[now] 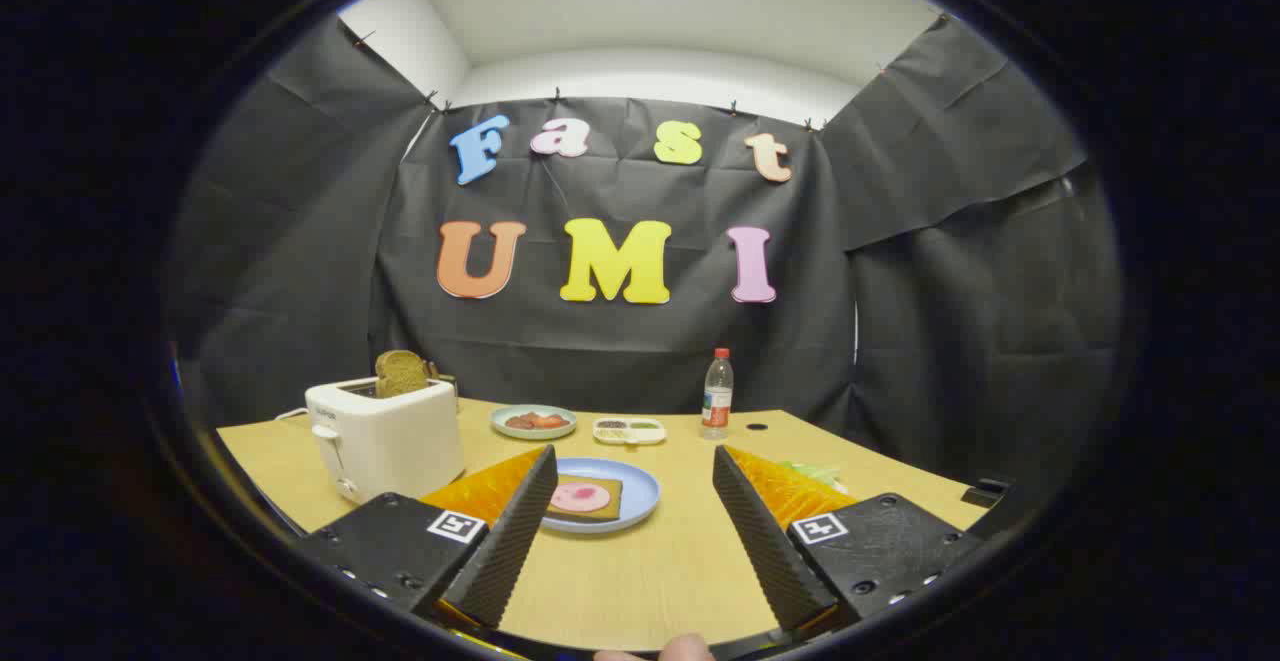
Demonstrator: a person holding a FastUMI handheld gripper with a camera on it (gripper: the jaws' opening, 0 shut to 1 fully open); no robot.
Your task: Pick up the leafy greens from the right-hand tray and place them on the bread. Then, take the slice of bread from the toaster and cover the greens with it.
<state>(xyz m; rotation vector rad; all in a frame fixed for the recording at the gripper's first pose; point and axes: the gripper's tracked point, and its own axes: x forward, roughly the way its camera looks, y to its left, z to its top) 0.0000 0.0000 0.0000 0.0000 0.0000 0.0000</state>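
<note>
A blue plate (pixel 640 497) lies on the wooden table just ahead of my left finger, holding a slice of brown bread (pixel 584 498) with a pink round of meat on it. The leafy greens (pixel 815 471) peek out behind my right finger, mostly hidden by it. A white toaster (pixel 385 436) stands beyond the left finger with a slice of brown bread (pixel 401 372) sticking up from its slot. My gripper (pixel 632 486) is open above the table with nothing between its fingers.
Behind the blue plate sit a green plate of food (pixel 534 422) and a small white divided dish (pixel 629 430). A plastic bottle with a red cap (pixel 717 395) stands at the back. A fingertip shows below, between the fingers.
</note>
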